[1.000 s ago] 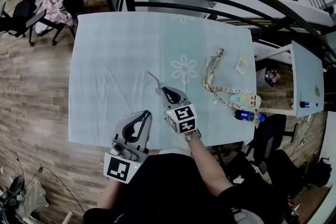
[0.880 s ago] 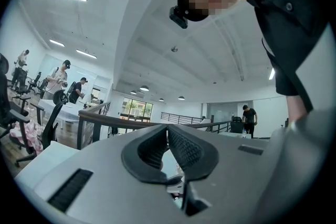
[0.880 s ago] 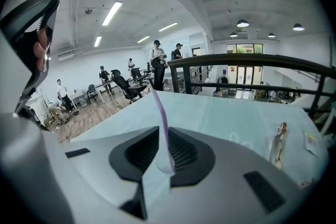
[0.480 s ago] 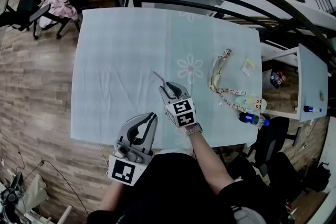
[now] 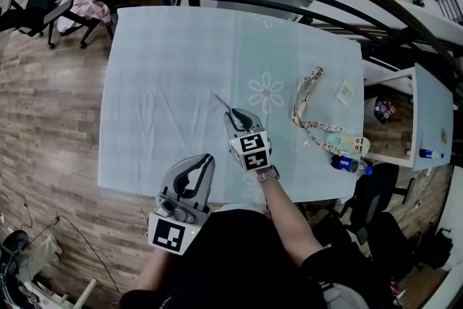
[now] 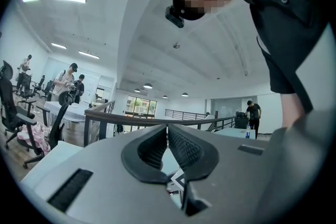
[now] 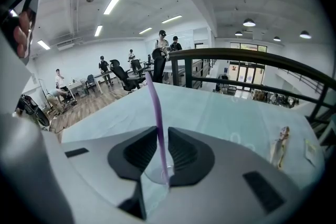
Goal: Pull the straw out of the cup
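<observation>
The right gripper (image 5: pixel 234 116) has just been closing its jaws again after a wide opening, and the purple straw (image 7: pixel 156 113) now stands upright in the gap between them. The pads are only part-way in. The gap looks a little wider than the straw, so I read this as a grip being taken rather than one already made. Below the jaws is the rim of a clear cup (image 7: pixel 152 178), with the straw's foot inside it, so nothing has been pulled out yet.

In the head view the straw's tip pokes out beyond the gripper's nose, just left of the flower print (image 5: pixel 266 92) on the tablecloth (image 5: pixel 166 69) and slightly nearer the person. The cup itself is hidden under the gripper there. The gripper's nose sits at the straw in every head view.

The left gripper (image 5: pixel 205 159) (idle, by the look of it) hangs well nearer the person than the flower print, off the cloth's edge, with its jaws closed together on nothing.
</observation>
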`<state>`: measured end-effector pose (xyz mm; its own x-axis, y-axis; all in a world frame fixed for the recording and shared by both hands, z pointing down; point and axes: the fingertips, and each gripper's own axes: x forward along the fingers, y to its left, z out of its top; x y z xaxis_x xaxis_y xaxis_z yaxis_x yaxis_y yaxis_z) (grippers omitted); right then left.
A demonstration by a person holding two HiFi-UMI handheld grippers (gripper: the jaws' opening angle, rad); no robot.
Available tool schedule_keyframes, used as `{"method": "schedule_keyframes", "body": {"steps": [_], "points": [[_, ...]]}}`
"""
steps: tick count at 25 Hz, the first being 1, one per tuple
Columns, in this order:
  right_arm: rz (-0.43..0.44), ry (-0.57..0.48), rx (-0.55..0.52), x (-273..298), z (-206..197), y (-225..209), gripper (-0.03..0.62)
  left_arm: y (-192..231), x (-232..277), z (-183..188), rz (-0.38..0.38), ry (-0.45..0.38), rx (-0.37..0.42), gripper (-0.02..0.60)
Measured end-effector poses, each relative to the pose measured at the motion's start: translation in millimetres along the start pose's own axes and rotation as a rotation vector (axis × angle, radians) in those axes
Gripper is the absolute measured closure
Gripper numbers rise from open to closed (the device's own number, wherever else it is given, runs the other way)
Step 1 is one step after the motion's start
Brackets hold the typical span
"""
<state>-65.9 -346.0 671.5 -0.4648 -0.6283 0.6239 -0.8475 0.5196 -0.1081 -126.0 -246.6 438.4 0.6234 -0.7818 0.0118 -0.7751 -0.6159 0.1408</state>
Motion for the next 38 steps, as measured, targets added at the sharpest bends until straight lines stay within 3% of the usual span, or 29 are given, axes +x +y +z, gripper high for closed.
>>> {"method": "schedule_keyframes", "body": {"steps": [6,18,38], "points": [[-0.001,-0.002,-0.03,2,3,-1,0.551,-1,0,0,0.001,-0.001,0.004,0.561],[-0.018,-0.042,-0.068,-13,17,-1,0.556,-10,-8,-2,0.0,0.002,0.015,0.561],[-0.047,-0.285,-0.026,-103,60,-8,0.556,-57,-25,1,-0.027,-0.03,0.016,0.561]]}}
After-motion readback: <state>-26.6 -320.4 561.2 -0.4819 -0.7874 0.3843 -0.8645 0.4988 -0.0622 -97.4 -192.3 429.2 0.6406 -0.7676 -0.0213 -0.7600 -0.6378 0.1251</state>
